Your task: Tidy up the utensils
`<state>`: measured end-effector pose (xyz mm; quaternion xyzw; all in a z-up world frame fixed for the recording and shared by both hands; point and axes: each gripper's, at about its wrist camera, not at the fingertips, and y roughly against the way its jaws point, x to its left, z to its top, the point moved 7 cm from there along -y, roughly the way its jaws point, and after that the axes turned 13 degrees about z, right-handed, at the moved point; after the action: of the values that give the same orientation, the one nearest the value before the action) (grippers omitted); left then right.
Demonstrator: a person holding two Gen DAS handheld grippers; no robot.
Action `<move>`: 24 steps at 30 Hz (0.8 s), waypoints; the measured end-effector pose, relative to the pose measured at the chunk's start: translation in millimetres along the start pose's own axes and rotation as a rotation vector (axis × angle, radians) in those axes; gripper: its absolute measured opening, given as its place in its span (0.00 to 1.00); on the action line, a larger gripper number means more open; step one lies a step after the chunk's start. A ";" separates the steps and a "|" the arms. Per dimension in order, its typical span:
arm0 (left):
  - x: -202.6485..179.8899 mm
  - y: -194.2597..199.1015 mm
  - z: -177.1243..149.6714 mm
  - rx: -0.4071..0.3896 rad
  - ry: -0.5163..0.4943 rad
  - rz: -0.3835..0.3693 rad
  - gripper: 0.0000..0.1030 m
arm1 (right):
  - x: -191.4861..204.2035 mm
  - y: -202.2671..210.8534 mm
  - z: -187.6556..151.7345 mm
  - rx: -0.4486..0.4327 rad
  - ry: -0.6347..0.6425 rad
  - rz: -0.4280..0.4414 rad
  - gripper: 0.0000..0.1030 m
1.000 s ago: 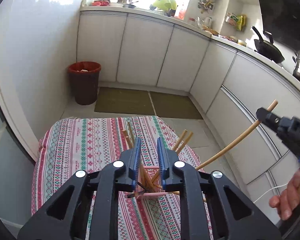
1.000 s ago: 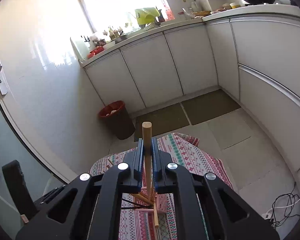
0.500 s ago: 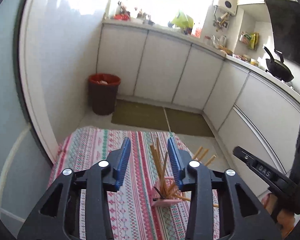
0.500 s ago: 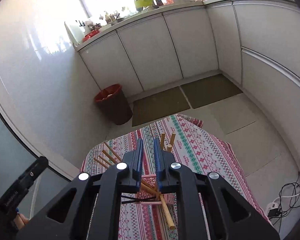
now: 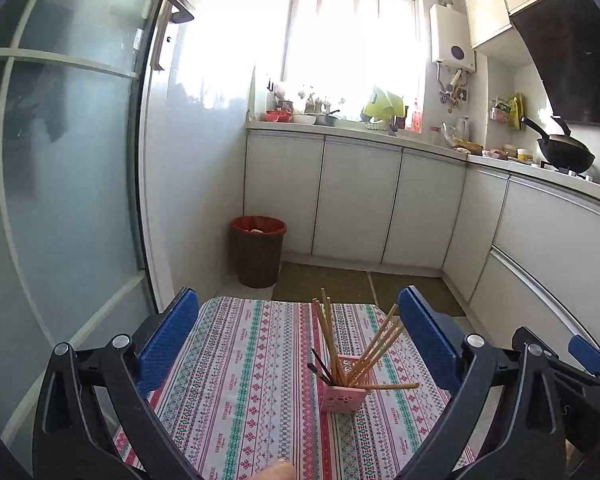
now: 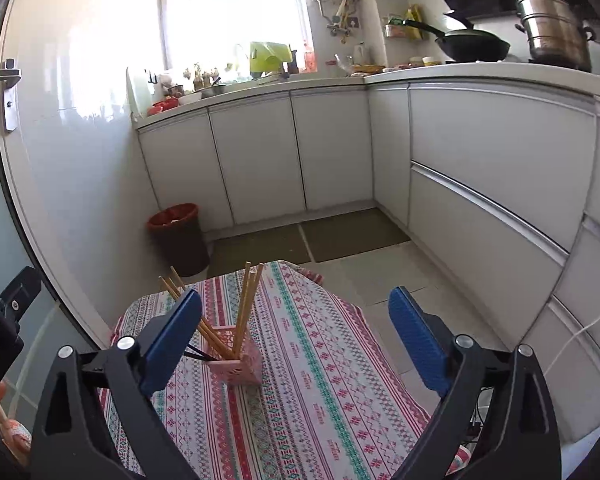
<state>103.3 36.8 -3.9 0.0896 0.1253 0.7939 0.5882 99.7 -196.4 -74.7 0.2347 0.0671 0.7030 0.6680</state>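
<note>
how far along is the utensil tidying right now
Looks nearly done: the chopsticks stand in the pink holder on the table, though one lies almost level across its rim. Nothing is in hand: both the left gripper and right gripper are empty, jaws opening. No loose utensils are visible.

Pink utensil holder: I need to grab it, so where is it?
In both wrist views the pink utensil holder stands on the patterned tablecloth, mid-table, holding chopsticks.
</note>
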 end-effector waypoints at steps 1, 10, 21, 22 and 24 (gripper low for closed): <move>-0.4 7.7 -1.5 -0.014 0.001 0.002 0.93 | -2.0 6.2 -1.2 -0.008 0.000 -0.011 0.93; -0.9 25.6 -17.3 0.050 -0.012 -0.014 0.93 | -8.4 35.0 -11.6 -0.014 0.004 -0.052 0.94; -7.8 34.2 -23.1 0.080 -0.050 -0.017 0.93 | -16.9 47.8 -10.7 -0.027 -0.028 -0.052 0.93; -7.7 34.8 -23.7 0.080 -0.050 -0.016 0.93 | -16.7 47.0 -10.0 -0.025 -0.028 -0.051 0.93; -7.9 34.9 -23.6 0.081 -0.049 -0.016 0.93 | -17.4 46.4 -10.6 -0.021 -0.029 -0.051 0.93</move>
<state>67.0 17.4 -15.7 0.1316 0.1434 0.7809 0.5935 53.0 -215.6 -69.4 0.2362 0.0560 0.6828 0.6891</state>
